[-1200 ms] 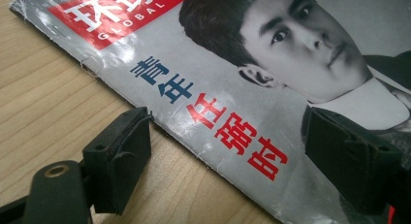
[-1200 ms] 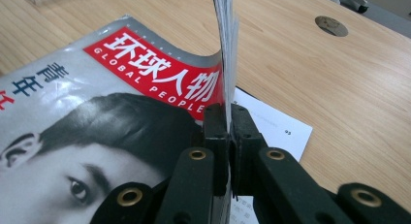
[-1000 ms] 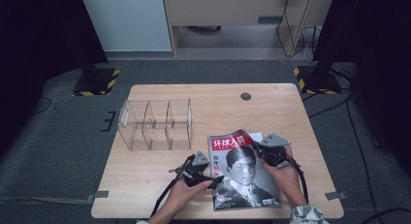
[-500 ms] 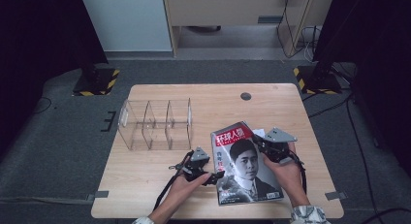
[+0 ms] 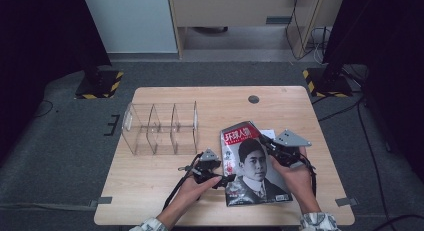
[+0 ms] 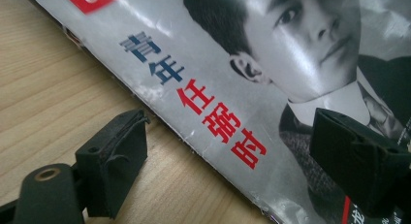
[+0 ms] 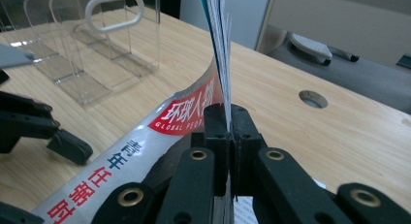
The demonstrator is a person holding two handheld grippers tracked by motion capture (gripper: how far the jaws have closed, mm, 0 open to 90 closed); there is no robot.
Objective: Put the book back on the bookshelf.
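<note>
Right claw (image 7: 228, 136) pinches the magazine (image 5: 252, 166) edge, lifting it off the counter (image 5: 165, 191); left claw (image 6: 242, 151) is spread at its spine. Thin pages could slip or tear.

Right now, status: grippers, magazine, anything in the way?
Right hand-held gripper shut on magazine edge. Left hand-held gripper open, straddling its spine edge. Clear divider rack stands apart, upper left.

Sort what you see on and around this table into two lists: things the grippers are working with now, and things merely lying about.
In use:
- magazine, its edge clamped by the right gripper
- left gripper, jaws open astride the magazine's spine edge

Lying about:
- clear acrylic divider rack, standing apart from the magazine
- white paper slip under the magazine's far corner
</note>
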